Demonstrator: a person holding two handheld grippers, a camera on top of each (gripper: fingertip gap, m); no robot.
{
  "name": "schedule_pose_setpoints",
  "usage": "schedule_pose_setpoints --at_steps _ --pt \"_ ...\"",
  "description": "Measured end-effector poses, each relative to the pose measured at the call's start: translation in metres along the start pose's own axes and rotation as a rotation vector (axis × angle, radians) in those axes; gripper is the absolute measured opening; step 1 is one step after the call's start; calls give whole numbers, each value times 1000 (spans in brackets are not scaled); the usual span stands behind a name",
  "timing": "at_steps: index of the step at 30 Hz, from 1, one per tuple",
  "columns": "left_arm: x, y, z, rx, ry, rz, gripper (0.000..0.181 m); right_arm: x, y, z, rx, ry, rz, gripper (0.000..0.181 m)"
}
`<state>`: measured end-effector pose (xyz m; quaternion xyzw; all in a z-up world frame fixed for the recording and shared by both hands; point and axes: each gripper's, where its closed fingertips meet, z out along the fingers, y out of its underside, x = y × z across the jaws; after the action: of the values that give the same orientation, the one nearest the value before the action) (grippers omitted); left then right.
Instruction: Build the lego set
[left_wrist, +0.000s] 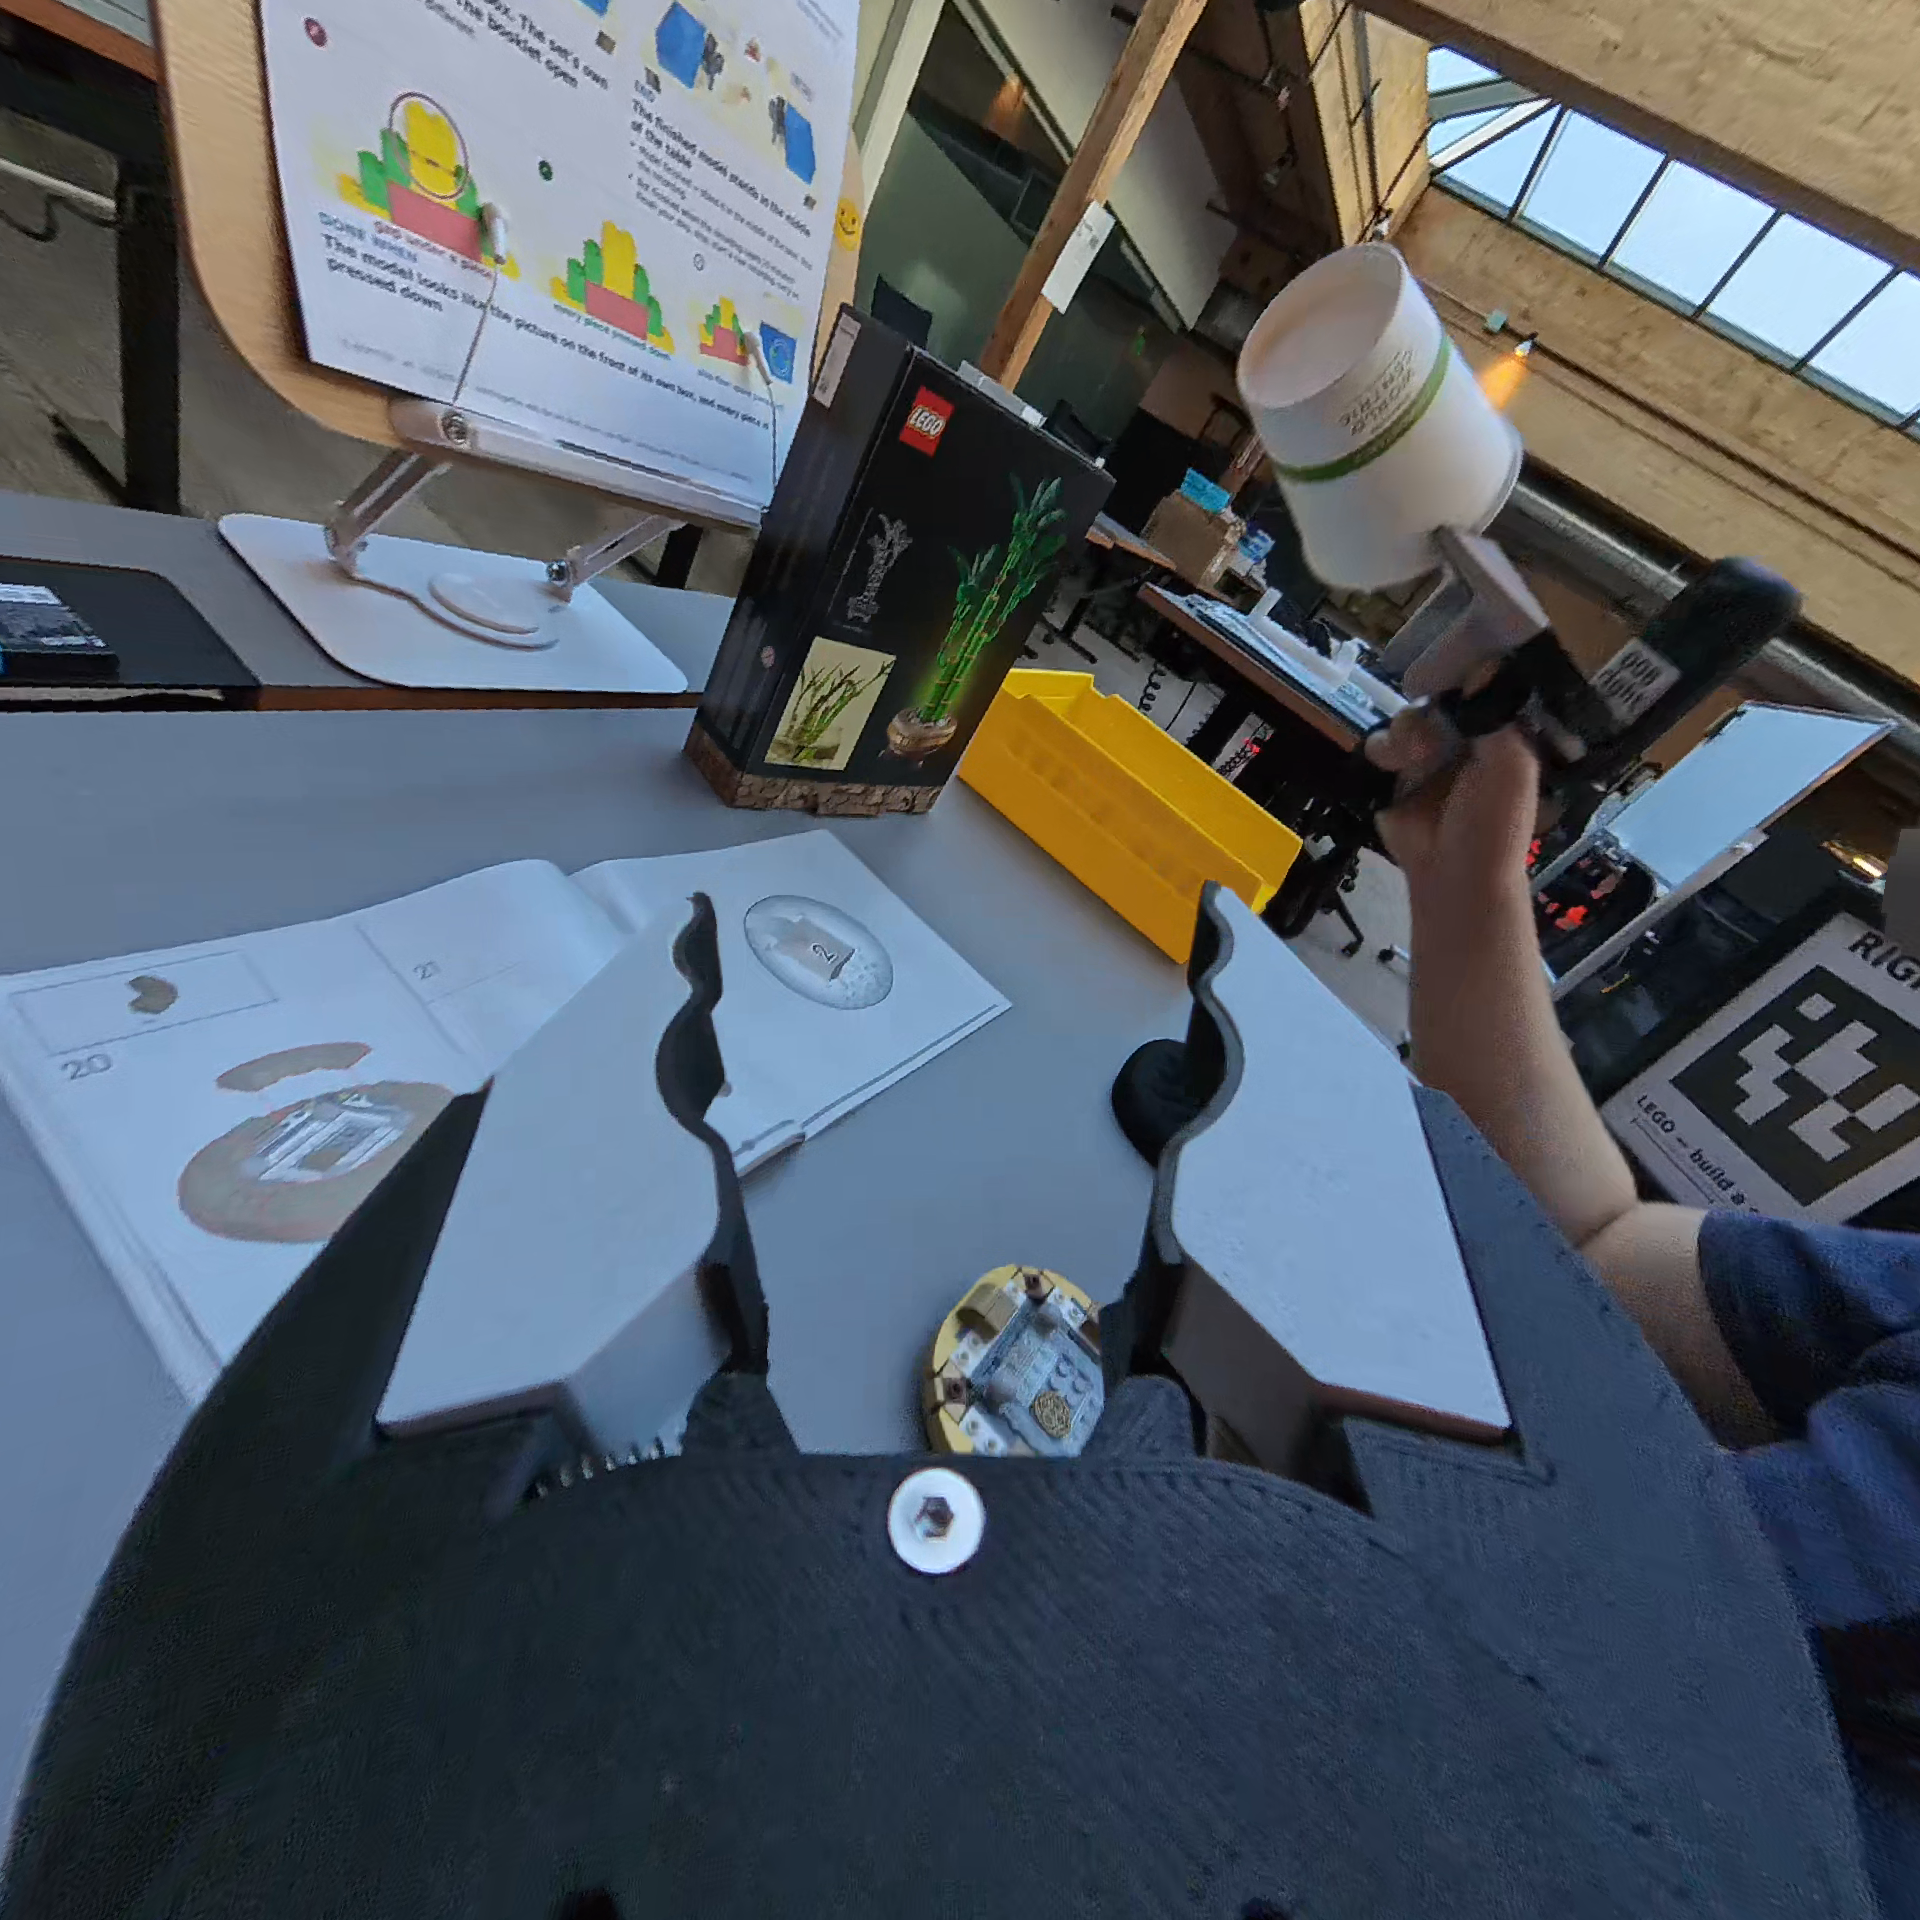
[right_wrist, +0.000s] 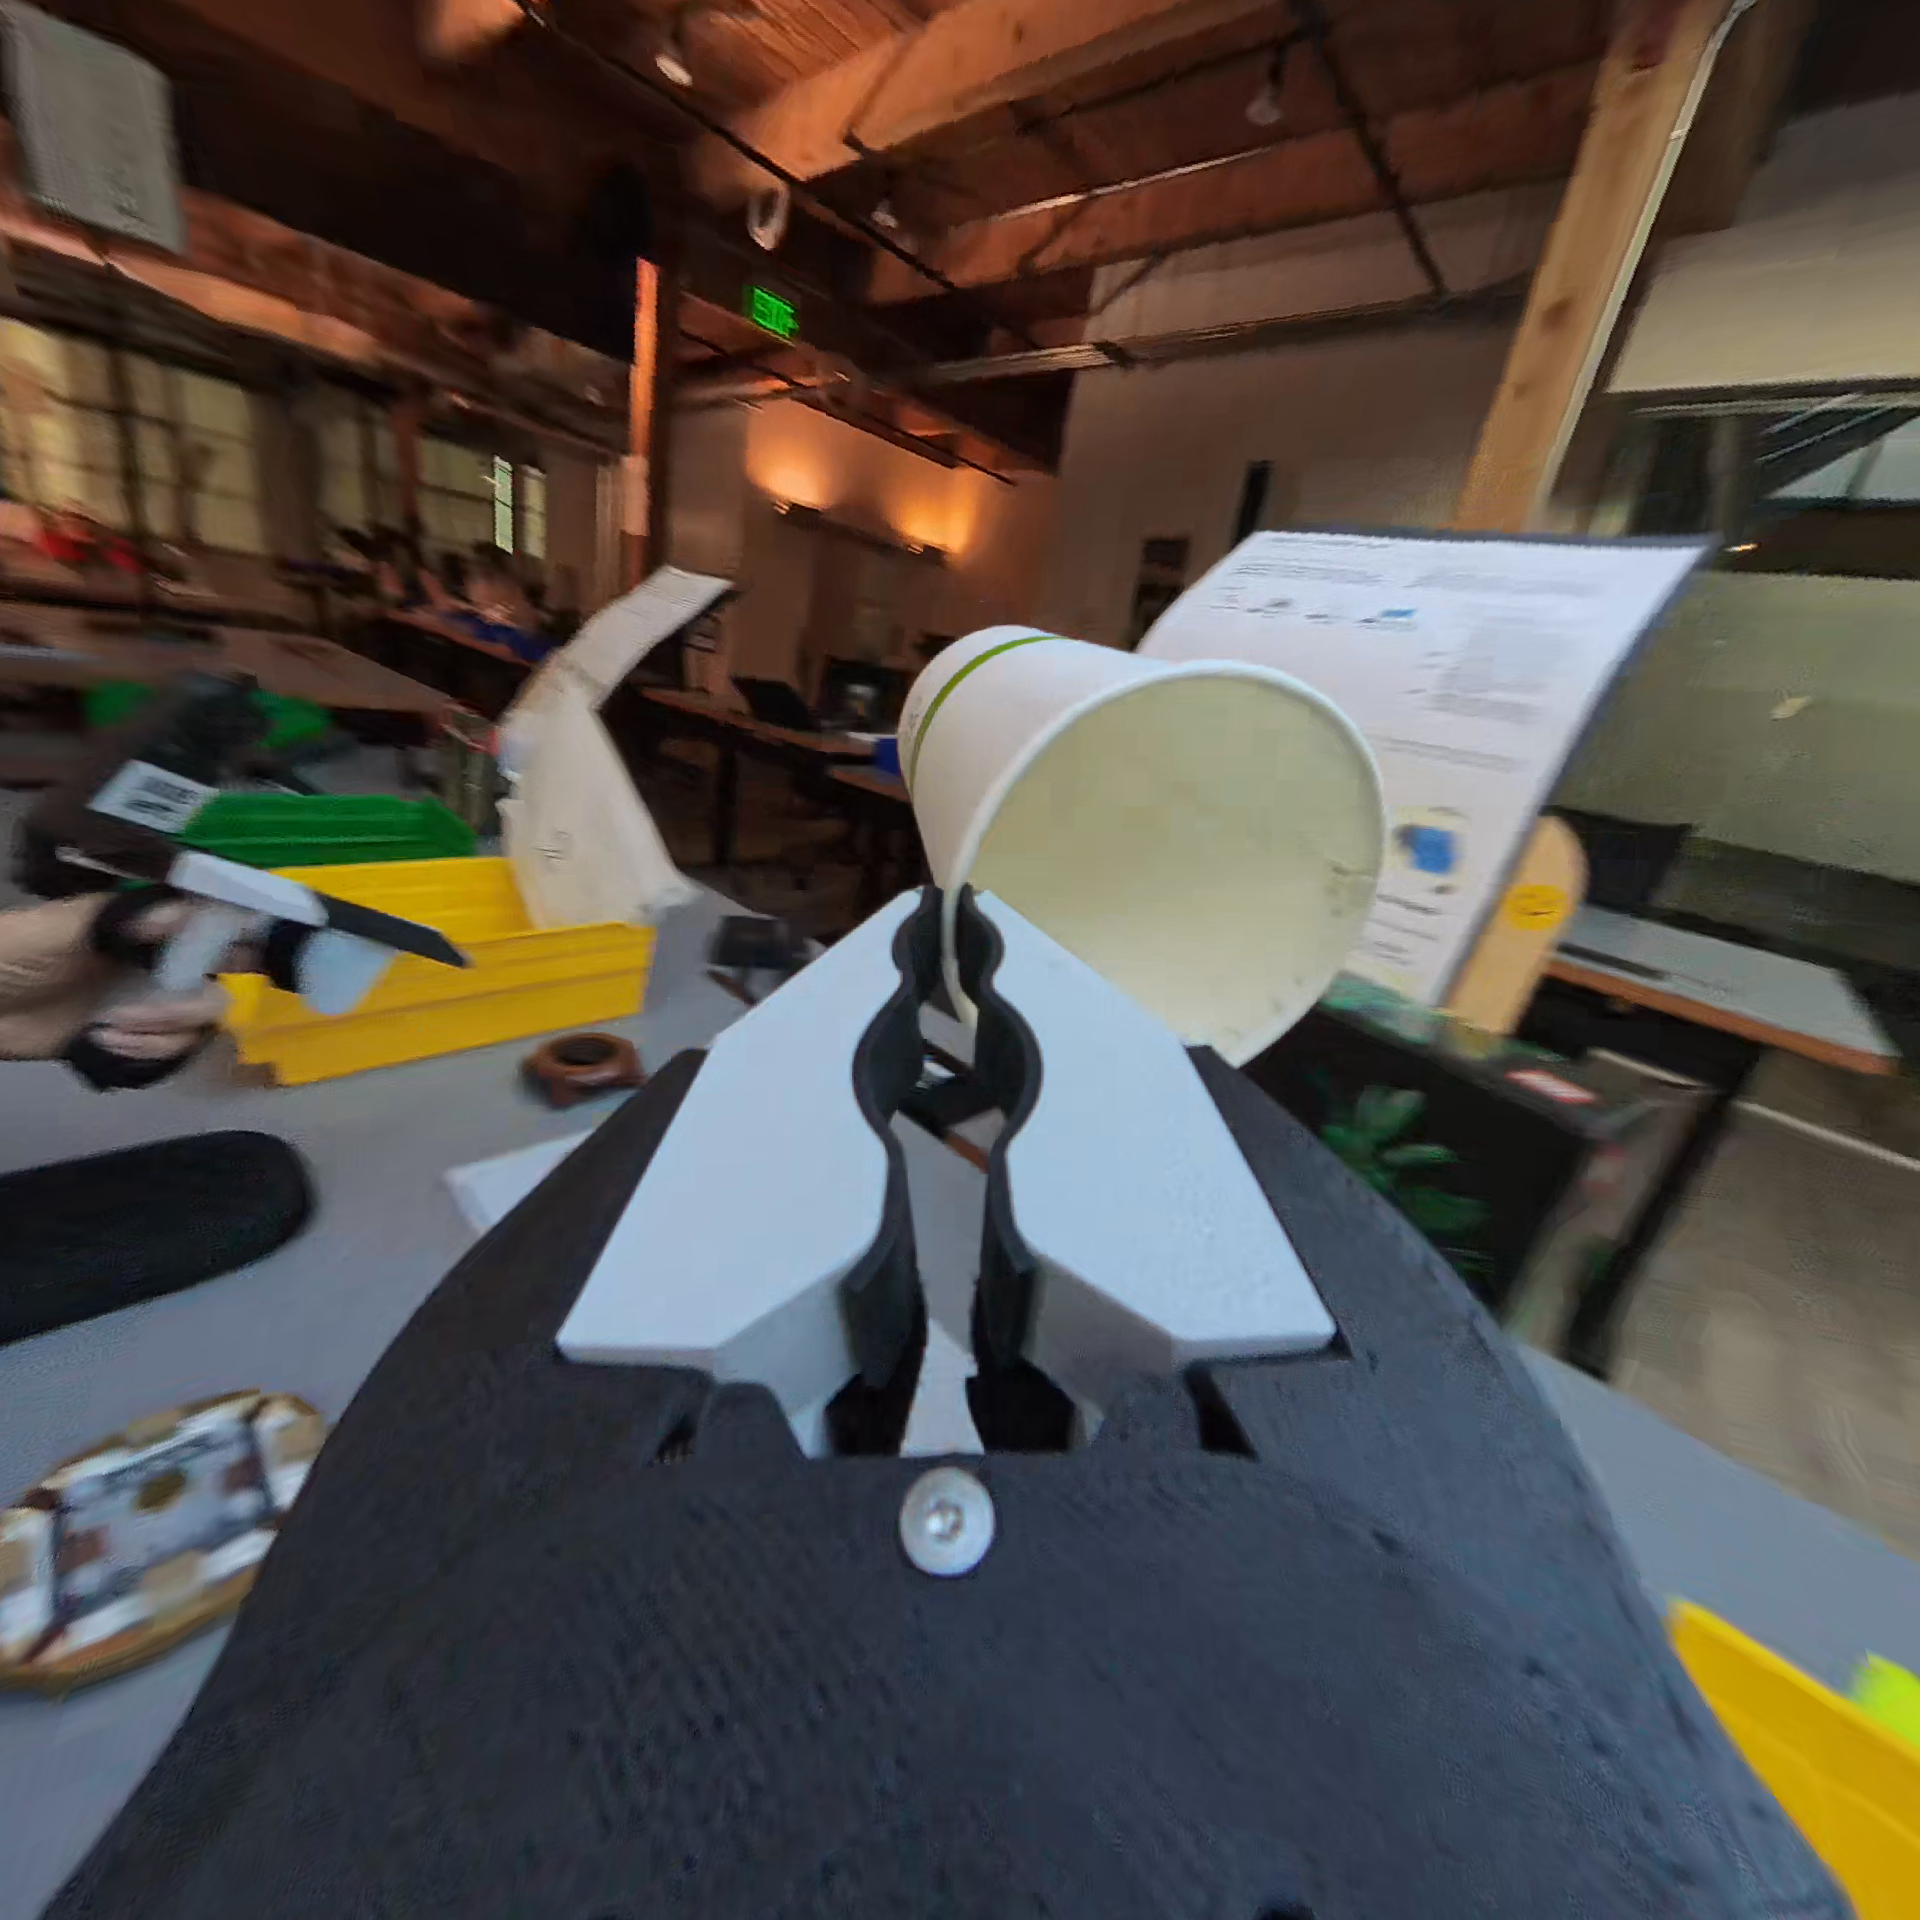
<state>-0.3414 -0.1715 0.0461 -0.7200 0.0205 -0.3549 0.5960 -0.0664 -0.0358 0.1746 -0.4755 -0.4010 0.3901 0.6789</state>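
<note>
My left gripper (left_wrist: 951, 987) is open and empty, low over the grey table (left_wrist: 312, 810). A round tan and grey lego base (left_wrist: 1013, 1361) lies on the table between the roots of its fingers, nearer the right one. The open instruction booklet (left_wrist: 416, 1039) lies to the left, partly under the left finger. My right gripper (right_wrist: 951, 935) is shut on the rim of a white paper cup (right_wrist: 1143, 831) and holds it tilted in the air, mouth towards the camera. The cup (left_wrist: 1371, 416) also shows raised at the upper right of the left wrist view. The lego base (right_wrist: 145, 1527) lies at the lower left.
The black lego box (left_wrist: 894, 613) stands behind the booklet, with a yellow bin (left_wrist: 1122, 800) to its right. An instruction sheet on a stand (left_wrist: 540, 208) is at the back. A brown ring piece (right_wrist: 582, 1065), a white paper bag (right_wrist: 592, 790) and a black oval pad (right_wrist: 135, 1216) are on the table. The grippers' ends are close to 35 cm from one another.
</note>
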Motion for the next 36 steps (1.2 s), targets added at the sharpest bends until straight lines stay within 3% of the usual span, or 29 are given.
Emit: schedule_pose_setpoints --at_steps 3,5,9,14,21,24,33,36 --pt "-4 6 -15 -16 -31 -4 88 89 -26 -26 -132 259 -180 1" --pt "-6 8 -24 -14 -45 -15 88 150 -18 -32 -319 379 -235 0" --pt "-6 7 -35 -1 -72 -23 86 246 61 -24 -820 414 -234 0" --pt "-11 1 -48 30 -129 -48 84 322 160 -15 -1318 399 -373 1" --pt "-20 -1 -69 41 -270 -38 83 362 265 4 -1573 254 -284 1" --pt "-25 -1 -75 43 -309 -56 83 372 291 4 -1634 198 -271 2" --pt "-43 1 -63 21 -347 -80 82 393 318 8 -1635 182 -167 2" --pt "-45 4 -55 -4 -336 -81 83 397 316 11 -1625 206 -195 14"
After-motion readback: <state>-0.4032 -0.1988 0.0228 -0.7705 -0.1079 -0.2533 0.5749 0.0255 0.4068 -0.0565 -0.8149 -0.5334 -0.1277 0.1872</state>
